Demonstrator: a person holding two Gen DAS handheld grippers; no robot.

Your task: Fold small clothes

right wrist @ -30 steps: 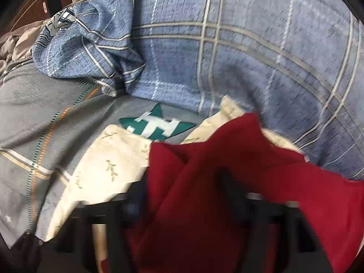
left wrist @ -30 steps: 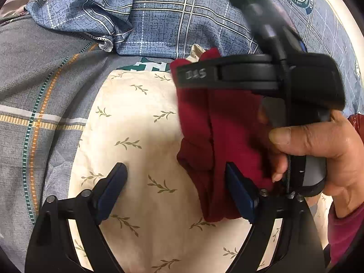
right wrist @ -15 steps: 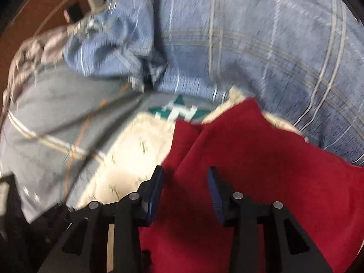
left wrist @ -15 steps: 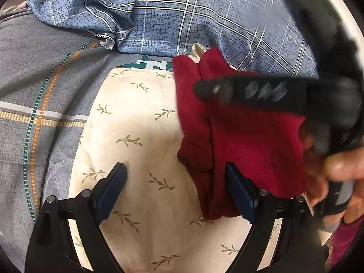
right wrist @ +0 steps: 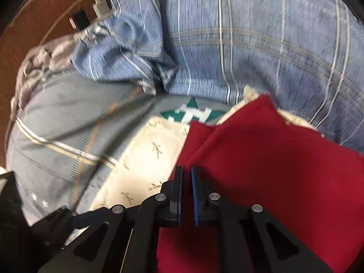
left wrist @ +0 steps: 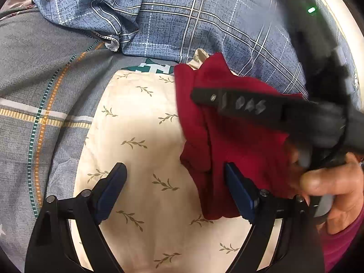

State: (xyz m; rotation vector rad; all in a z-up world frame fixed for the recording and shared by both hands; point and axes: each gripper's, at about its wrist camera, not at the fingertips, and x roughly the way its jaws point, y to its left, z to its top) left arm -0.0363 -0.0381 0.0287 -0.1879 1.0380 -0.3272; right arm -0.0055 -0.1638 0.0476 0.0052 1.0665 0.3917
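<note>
1. The right gripper (right wrist: 186,177) had just been closing and stood nearly shut with no cloth visible between its pads; a good fold needed the red garment's (right wrist: 261,170) edge truly pinched.
2. The garment lay on the cream leaf-print cloth (left wrist: 141,136), touching the right finger of the wide-open, empty left gripper (left wrist: 175,182).

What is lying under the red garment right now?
The red garment lies on a cream leaf-print cloth, which shows along its left side and below it. How far that cloth runs beneath it is covered, as is anything else under it.
</note>
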